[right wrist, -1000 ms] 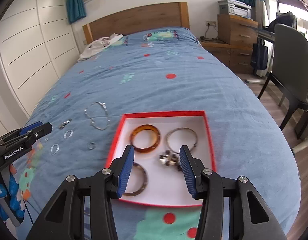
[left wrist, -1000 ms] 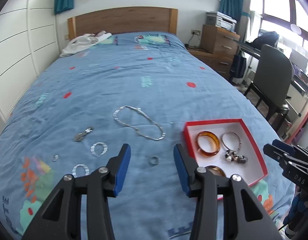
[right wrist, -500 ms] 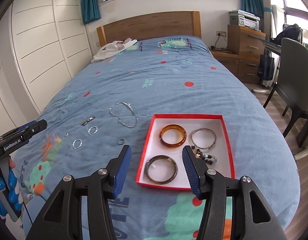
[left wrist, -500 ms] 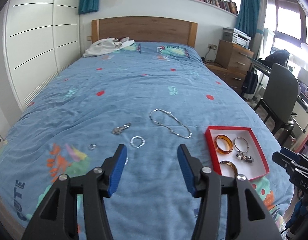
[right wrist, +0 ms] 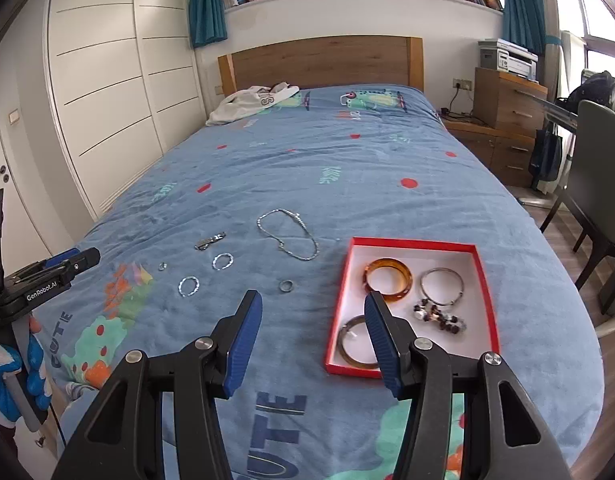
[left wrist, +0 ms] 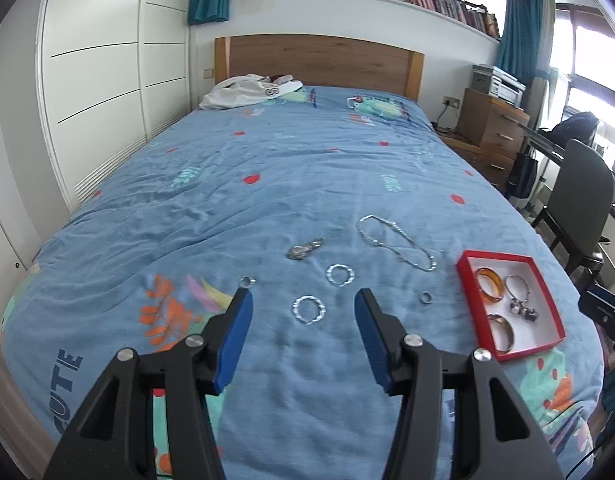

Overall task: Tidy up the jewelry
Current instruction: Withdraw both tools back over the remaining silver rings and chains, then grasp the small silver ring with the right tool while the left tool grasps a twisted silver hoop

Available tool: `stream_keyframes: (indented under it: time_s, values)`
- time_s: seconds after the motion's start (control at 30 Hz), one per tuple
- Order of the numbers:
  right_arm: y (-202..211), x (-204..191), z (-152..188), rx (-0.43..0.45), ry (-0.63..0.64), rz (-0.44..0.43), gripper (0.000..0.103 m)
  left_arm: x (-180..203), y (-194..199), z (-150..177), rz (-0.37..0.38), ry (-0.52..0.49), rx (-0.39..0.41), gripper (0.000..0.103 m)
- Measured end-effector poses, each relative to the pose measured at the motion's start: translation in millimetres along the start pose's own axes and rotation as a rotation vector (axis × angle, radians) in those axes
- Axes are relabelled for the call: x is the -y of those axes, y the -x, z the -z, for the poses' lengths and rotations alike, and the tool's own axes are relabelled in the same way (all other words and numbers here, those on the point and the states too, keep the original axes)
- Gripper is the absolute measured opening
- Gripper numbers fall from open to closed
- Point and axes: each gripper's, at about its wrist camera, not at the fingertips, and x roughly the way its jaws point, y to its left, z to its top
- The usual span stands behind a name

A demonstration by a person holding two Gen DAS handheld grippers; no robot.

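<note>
A red box (left wrist: 495, 255) (right wrist: 411, 243) lies on the blue bedspread with an amber bangle (right wrist: 387, 263), a charm bracelet (right wrist: 435, 316) and a dark bangle (right wrist: 347, 354) inside. Left of it, loose on the cover, are a silver chain (left wrist: 429, 264), a watch-like piece (left wrist: 303, 249), two hoops (left wrist: 328, 275) (left wrist: 294, 309) and two small rings (left wrist: 426, 297) (left wrist: 246, 281). My left gripper (left wrist: 302, 294) hovers open above the nearer hoop, holding nothing. My right gripper (right wrist: 312, 296) is open and bare above the cover at the box's left edge.
The bed's foot edge is just below both grippers. White clothing (left wrist: 247, 92) lies by the wooden headboard. White wardrobes (left wrist: 99, 80) run along the left; a dresser (left wrist: 491, 128) and a dark chair (left wrist: 583, 200) stand on the right. A blue-and-white gloved hand (right wrist: 3, 376) holds the left gripper.
Both grippers have drawn back from the jewelry and risen, so more of the bed shows. Their jaws stand a little wider than a second ago. The jewelry has not moved.
</note>
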Motion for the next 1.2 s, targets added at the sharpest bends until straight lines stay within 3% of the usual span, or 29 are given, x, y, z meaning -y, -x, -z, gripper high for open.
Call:
stream_keyframes:
  time_s: [0.23, 0.63, 0.9, 1.2]
  values:
    - [-21.6, -21.2, 1.1, -0.028, 0.02, -0.042, 0.053, -19.6, -16.7, 2.5, -0.034, 0.001, -0.027, 0.051]
    - [-73.8, -39.1, 2.8, -0.077, 0.032, -0.077, 0.053, -28.3, -66.2, 7.2, -0.022, -0.013, -0.092, 0.051]
    - [-111.1, -44.9, 8.7, -0.123, 0.027, -0.103, 0.053, -49.0, -95.2, 16.9, -0.017, 0.049, -0.13, 0.051]
    - [-154.2, -51.1, 20.3, -0.175, 0.002, -0.142, 0.053, -42.1, -129.1, 35.5, 0.066, 0.051, -0.179, 0.051]
